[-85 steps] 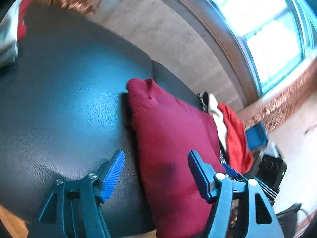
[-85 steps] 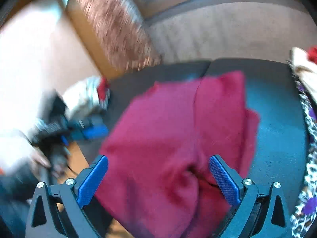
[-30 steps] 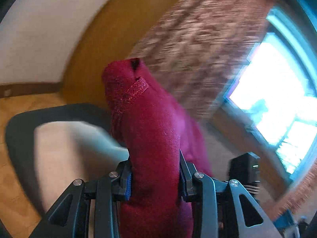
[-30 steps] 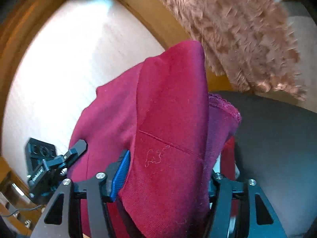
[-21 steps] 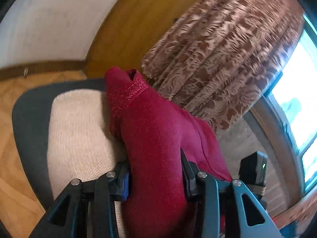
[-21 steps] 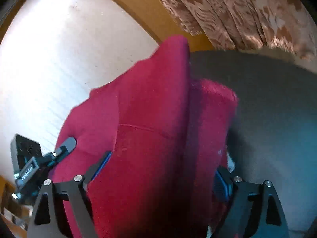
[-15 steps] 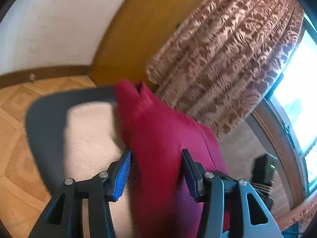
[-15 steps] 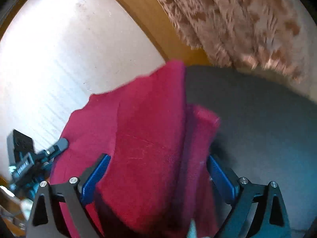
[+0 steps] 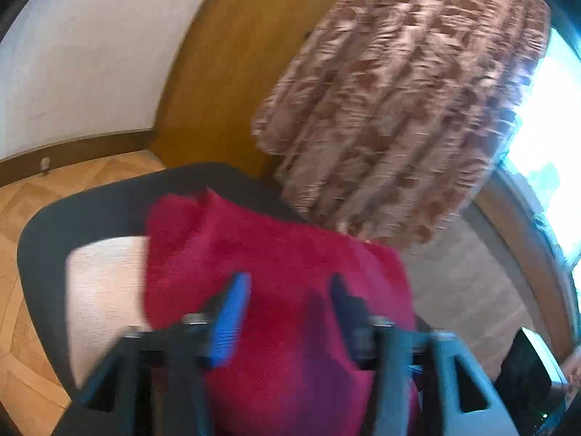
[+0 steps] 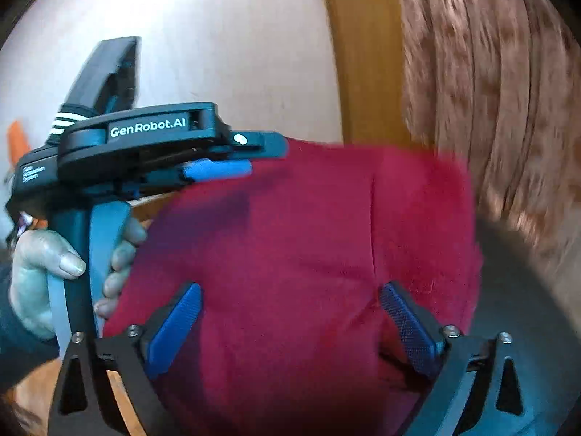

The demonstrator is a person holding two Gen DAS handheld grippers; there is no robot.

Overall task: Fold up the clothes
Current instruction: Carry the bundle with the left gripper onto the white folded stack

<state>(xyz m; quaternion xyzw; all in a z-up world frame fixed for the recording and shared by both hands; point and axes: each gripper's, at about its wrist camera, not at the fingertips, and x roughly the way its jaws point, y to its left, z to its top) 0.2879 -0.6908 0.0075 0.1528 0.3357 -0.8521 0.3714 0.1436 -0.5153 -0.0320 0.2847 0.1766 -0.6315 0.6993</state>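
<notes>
Now my left gripper (image 9: 287,312) is open. Its blue pads (image 9: 230,318) stand apart, with the red cloth (image 9: 283,269) lying between them and under them. This view is blurry, so I cannot tell if the pads touch the cloth.

My right gripper (image 10: 290,327) is open too, and wide. Its two blue pads (image 10: 174,327) sit on either side of the red cloth (image 10: 301,254), which fills the gap.

The red cloth lies in a folded lump on a dark seat (image 9: 90,203). It rests partly on a pale cloth (image 9: 105,287) that is spread on the seat, to the left.

From my right gripper I see my left gripper (image 10: 218,169) from the side. It sits just at the top left edge of the red cloth. My left hand (image 10: 47,265) holds its handle.

Behind the seat hangs a brown curtain (image 9: 399,91) with a leafy print. Beside it is a strip of wood (image 9: 225,54) and a white wall (image 9: 80,54). A bright window (image 9: 552,145) is on the right. A wood floor (image 9: 21,218) shows on the left.
</notes>
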